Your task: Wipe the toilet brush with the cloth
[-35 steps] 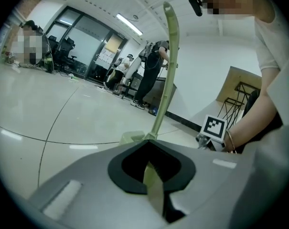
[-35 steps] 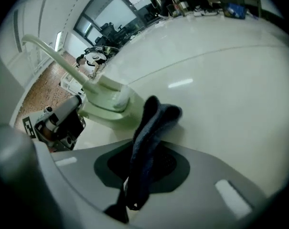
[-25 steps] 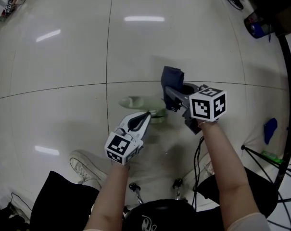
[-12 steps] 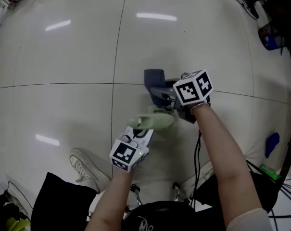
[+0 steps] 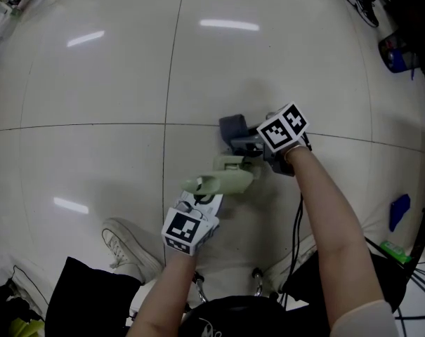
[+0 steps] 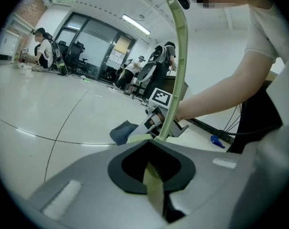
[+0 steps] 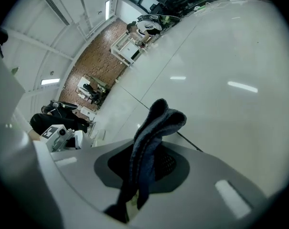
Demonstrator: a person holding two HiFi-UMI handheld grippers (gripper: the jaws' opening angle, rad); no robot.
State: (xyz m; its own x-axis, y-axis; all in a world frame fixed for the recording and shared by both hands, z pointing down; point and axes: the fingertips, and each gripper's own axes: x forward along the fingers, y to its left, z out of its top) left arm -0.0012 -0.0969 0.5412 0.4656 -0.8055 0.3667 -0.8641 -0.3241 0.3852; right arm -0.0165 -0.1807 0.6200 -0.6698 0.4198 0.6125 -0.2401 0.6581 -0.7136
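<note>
Left tool (image 5: 202,199) clamps toilet brush (image 5: 225,181); right tool (image 5: 246,143) clamps cloth (image 5: 232,126); shoe (image 5: 128,248) near.

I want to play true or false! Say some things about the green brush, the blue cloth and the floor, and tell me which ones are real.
1. The left gripper is shut on the pale green toilet brush. True.
2. The right gripper holds nothing. False: its jaws are shut on the dark blue cloth.
3. The cloth lies flat on the floor. False: it is held up in the right gripper's jaws, close beside the brush.
4. A white shoe shows on the floor by the person's left side. True.
5. The floor is fluffy carpet. False: it is shiny pale tile.
</note>
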